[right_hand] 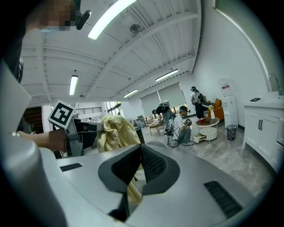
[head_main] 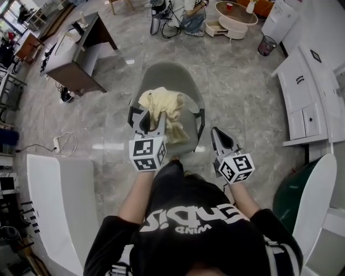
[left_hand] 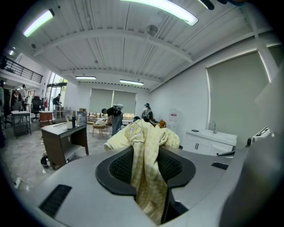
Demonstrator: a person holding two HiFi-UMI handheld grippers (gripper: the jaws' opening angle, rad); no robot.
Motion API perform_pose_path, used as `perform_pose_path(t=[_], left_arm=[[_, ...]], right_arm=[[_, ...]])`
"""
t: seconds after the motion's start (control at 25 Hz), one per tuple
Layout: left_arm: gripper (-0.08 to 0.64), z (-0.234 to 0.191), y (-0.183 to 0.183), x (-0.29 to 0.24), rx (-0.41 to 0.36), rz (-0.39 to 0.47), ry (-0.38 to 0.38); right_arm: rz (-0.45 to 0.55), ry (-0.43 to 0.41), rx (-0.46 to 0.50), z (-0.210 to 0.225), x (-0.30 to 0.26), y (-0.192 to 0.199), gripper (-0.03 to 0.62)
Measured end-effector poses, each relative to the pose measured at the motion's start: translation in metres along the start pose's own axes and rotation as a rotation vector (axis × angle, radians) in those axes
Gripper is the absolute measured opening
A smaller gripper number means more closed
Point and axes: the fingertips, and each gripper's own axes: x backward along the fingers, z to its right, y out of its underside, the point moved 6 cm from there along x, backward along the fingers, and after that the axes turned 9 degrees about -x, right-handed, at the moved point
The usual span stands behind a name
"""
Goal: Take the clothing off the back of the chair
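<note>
A pale yellow garment (head_main: 161, 105) hangs bunched from my left gripper (head_main: 152, 118), which is shut on it above the grey chair (head_main: 175, 75). In the left gripper view the cloth (left_hand: 148, 173) runs down between the jaws, and its bulk (left_hand: 142, 135) is heaped just beyond them. My right gripper (head_main: 218, 132) is level with the left one, off the chair's right armrest (head_main: 201, 119) and apart from the cloth. Its pads meet at the tips (right_hand: 140, 148) with nothing clamped. From there the garment (right_hand: 114, 132) shows at the left, under the left gripper's marker cube (right_hand: 61, 114).
A dark wooden desk (head_main: 81, 48) stands at the back left, with a power strip and cable (head_main: 58, 143) on the floor. White cabinets (head_main: 307, 91) line the right wall. Far back are a round white table (head_main: 235, 16), a waste bin (head_main: 266, 45) and crouching people (head_main: 191, 16).
</note>
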Motion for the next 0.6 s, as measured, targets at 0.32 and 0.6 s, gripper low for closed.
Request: perform_pose_path(t=[0.32, 0.6], left_arm=[[0.149, 0.008, 0.019, 0.074, 0.021, -0.020, -0.002], [0.149, 0.004, 0.041, 0.135, 0.007, -0.004, -0.001]], right_arm=[[-0.001, -0.029, 0.002, -0.039, 0.025, 0.011, 0.014], [0.002, -0.036, 0.018, -0.074, 0.046, 0.032, 0.014]])
